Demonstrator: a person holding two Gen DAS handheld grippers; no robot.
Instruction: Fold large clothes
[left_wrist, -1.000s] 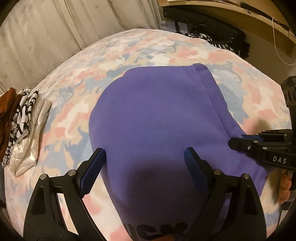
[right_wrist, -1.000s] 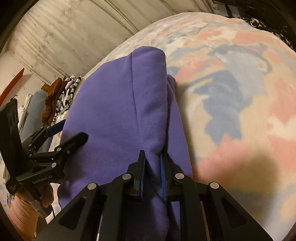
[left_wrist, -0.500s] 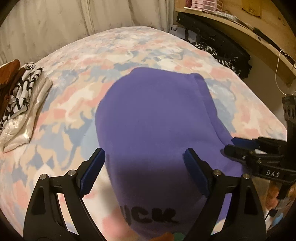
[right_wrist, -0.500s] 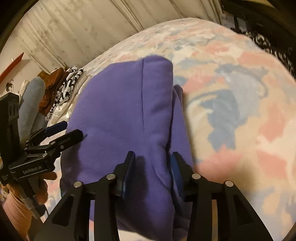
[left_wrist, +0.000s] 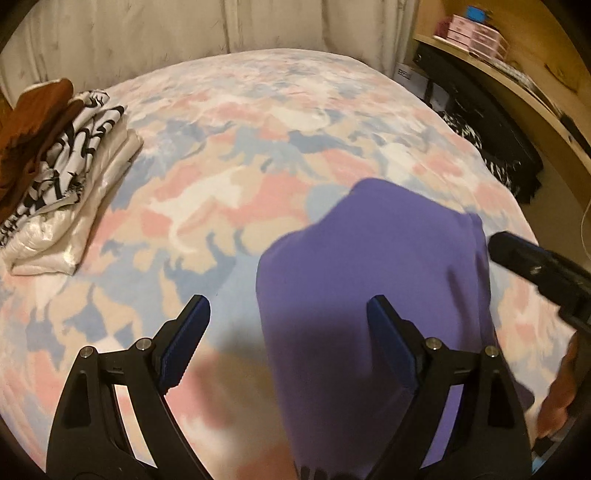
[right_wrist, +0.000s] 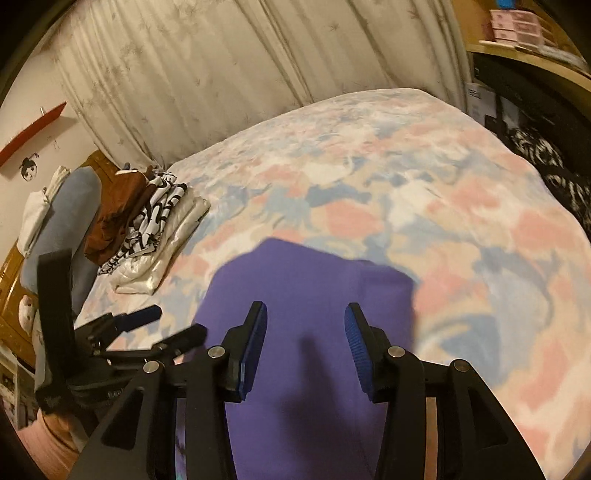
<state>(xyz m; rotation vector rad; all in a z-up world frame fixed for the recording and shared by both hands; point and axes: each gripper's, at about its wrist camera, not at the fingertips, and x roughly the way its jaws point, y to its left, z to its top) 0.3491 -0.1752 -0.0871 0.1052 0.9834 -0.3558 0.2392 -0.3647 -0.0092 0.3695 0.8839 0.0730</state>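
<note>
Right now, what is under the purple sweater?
The purple sweater lies on the bed's pink, blue and cream blanket, which shows all around it. The part of the blanket beneath it is covered, so anything else hidden there cannot be seen.

Surface: bed (left_wrist: 280, 122) with pastel pink/blue/cream patterned cover. Purple garment (left_wrist: 369, 295) lies folded flat near the front edge (dark lettering at its near end, unreadable). Stack of folded clothes (left_wrist: 70, 184) at far left: white at the bottom, black-and-white print above, brown on top. Well apart from the purple piece.
</note>
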